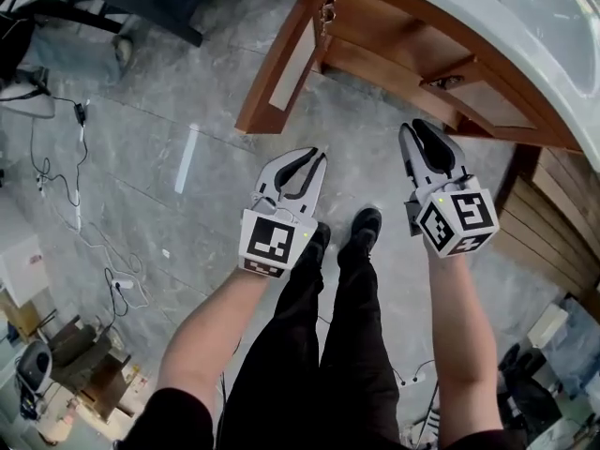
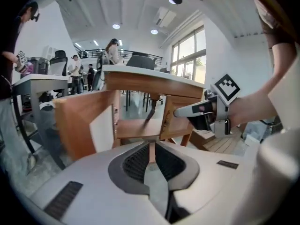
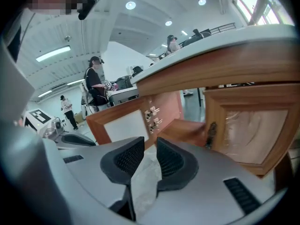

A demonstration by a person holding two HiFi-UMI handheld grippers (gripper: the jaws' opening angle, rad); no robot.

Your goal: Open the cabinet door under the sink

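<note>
Wooden, with a pale inner panel, the left cabinet door (image 1: pixel 279 64) stands swung wide open from the cabinet under the white sink (image 1: pixel 534 17), reaching out over the grey tiled floor (image 1: pixel 169 157). Just below it in the head view is the left hand-held gripper (image 1: pixel 317 157), clear of the door, its jaws close together with only a slim gap and nothing between them. To its right, the right hand-held gripper (image 1: pixel 424 131) points toward the cabinet front. Its jaws are somewhat wider apart, likewise empty, and touch nothing. Further right, the second door (image 1: pixel 487 101) is closed, with a dark handle (image 1: pixel 447 82) at its inner edge.
</note>
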